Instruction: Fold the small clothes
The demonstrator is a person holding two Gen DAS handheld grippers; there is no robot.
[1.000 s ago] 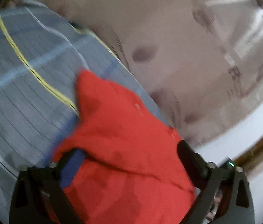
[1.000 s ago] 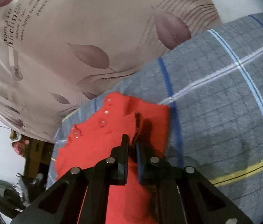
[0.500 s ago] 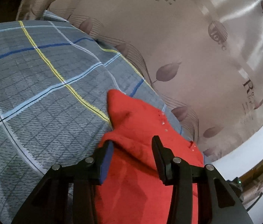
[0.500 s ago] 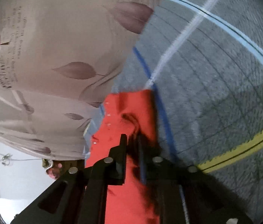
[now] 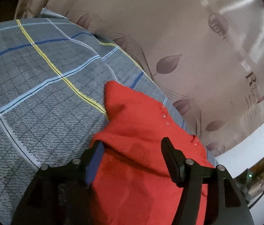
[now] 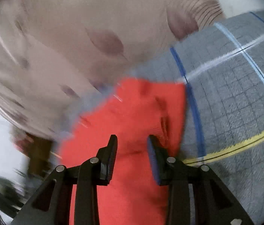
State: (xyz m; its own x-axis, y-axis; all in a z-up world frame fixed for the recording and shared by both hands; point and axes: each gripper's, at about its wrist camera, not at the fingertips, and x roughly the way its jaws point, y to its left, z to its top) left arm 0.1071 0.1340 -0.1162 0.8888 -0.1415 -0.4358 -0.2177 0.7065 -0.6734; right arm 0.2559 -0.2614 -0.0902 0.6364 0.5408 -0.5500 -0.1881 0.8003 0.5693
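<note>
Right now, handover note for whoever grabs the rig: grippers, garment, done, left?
Left gripper: open, jaws straddling a raised fold of the red garment, gripping nothing.
Right gripper: open over the same garment; that view is motion-blurred.
Garment lies on the grey plaid blanket near its edge by the leaf-print curtain, partly folded and bunched, one corner sticking out.
Done: one rough fold, both grips off.
Left: probably flatten the bunch, tuck the corner, finish folding.

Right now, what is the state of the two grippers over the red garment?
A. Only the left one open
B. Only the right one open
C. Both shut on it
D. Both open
D: the left gripper and right gripper both show a clear gap between fingers above the red garment.
</note>
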